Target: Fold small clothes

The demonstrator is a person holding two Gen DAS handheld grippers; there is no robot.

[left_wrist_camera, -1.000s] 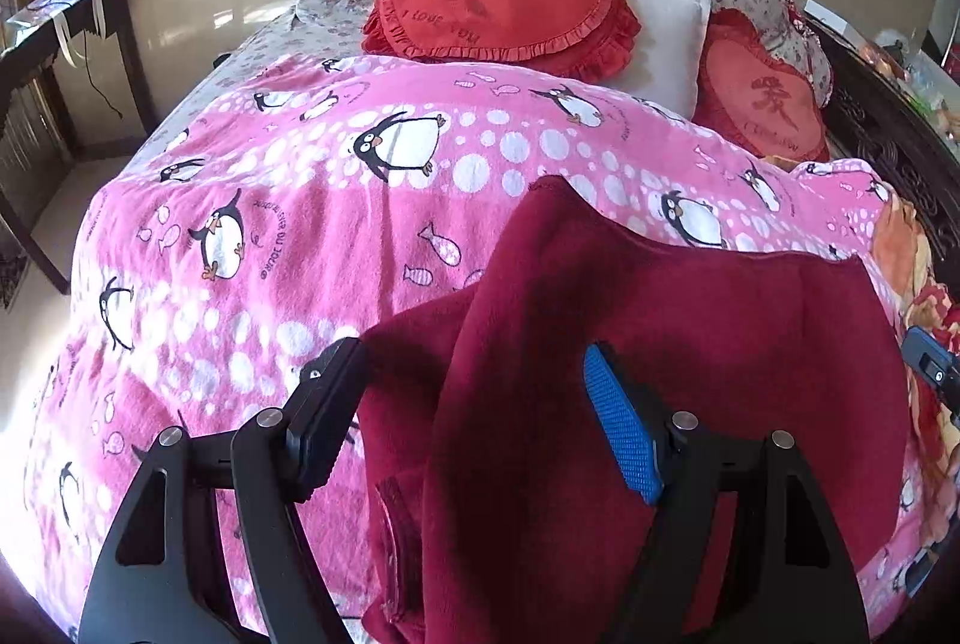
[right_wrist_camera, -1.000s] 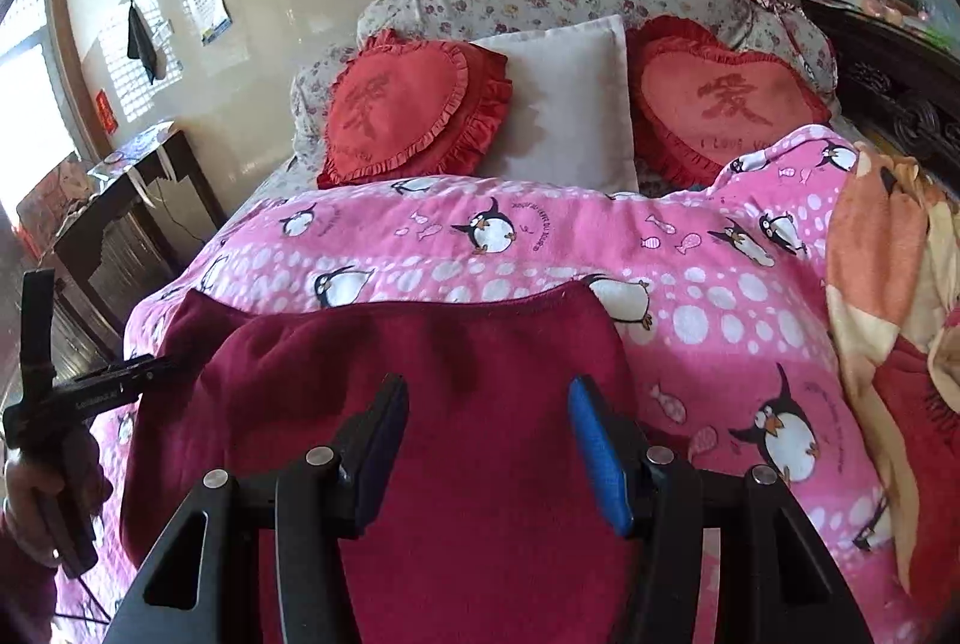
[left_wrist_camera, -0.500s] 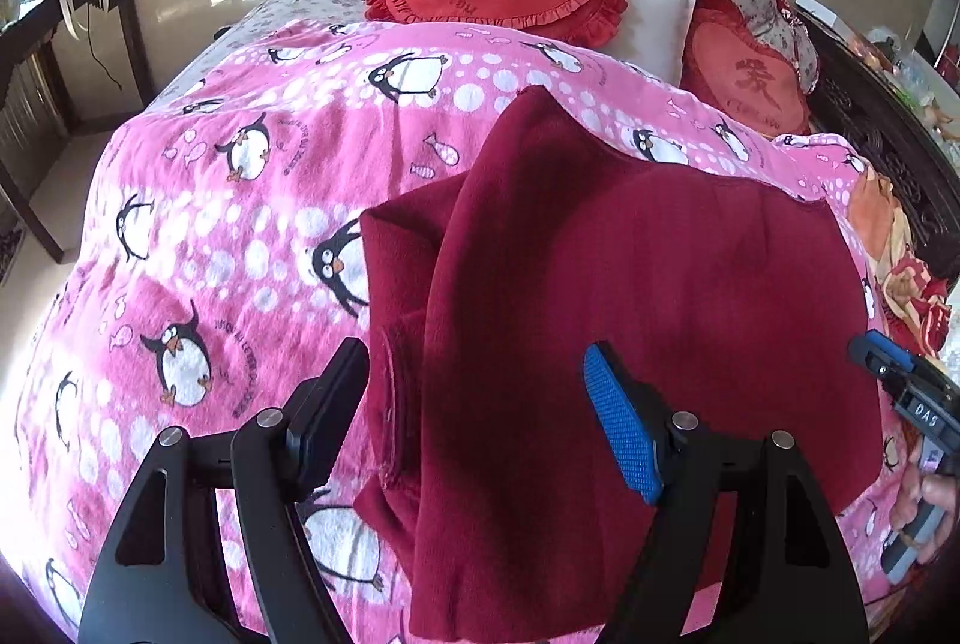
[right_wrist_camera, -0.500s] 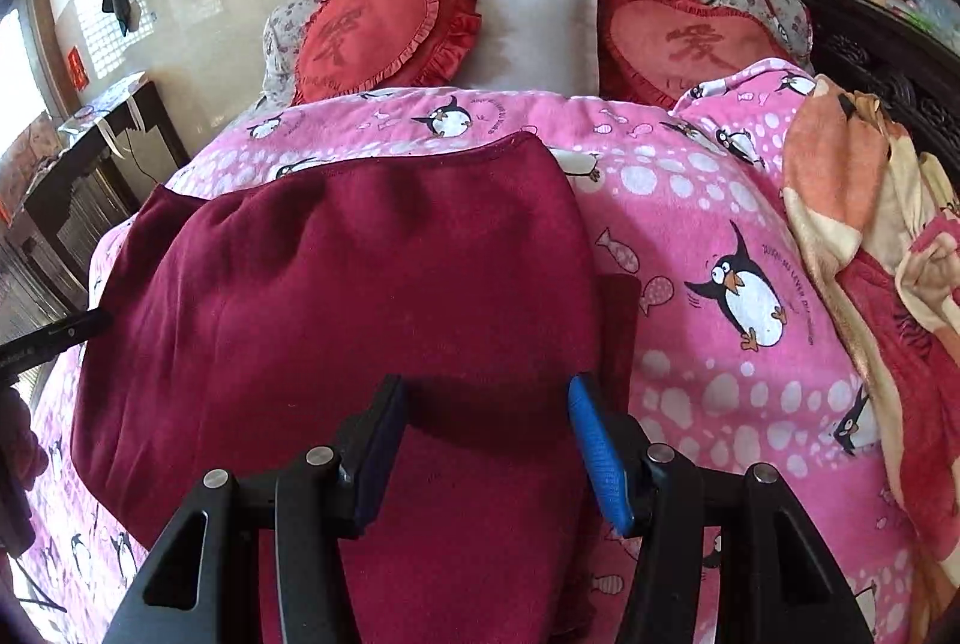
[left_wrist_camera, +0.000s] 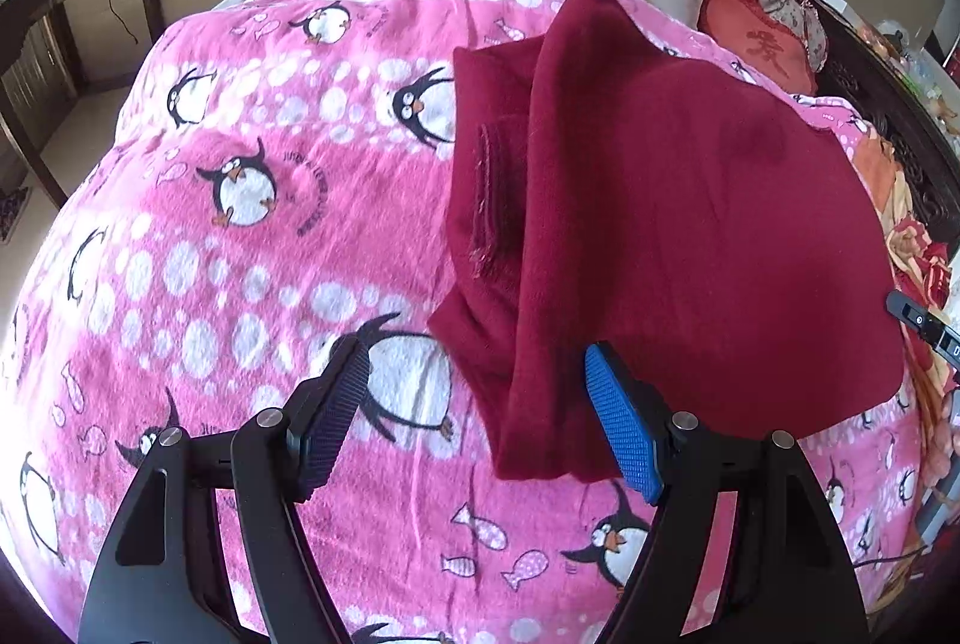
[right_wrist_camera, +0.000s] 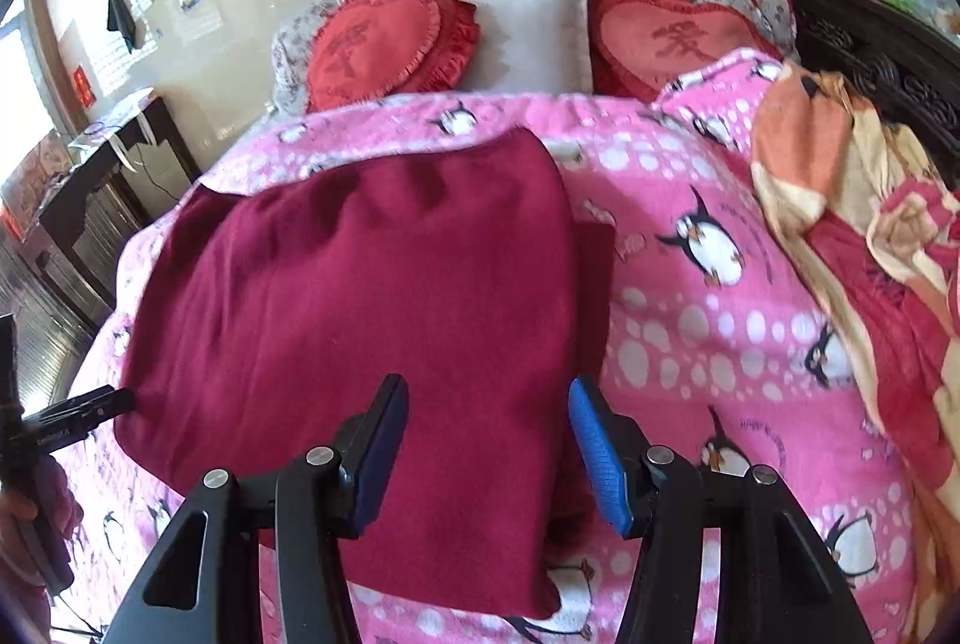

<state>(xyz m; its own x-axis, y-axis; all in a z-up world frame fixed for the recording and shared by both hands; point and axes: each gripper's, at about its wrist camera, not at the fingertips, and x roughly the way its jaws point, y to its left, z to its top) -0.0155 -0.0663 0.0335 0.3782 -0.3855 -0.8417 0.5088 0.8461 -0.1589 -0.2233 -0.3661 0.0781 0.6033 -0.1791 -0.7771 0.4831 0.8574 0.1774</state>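
Folded dark-red fleece garment [right_wrist_camera: 384, 320] lies flat on the pink penguin-print blanket [left_wrist_camera: 240, 236], long axis running w/ the bed. Right gripper [right_wrist_camera: 486, 452] hovers right over its near edge, spread, empty; left gripper [left_wrist_camera: 474, 416] sits off its left corner, also spread, so right's nearer.

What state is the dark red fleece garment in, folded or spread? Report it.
Folded. The dark red fleece garment lies doubled on the pink penguin blanket, a lower layer showing at its left edge.
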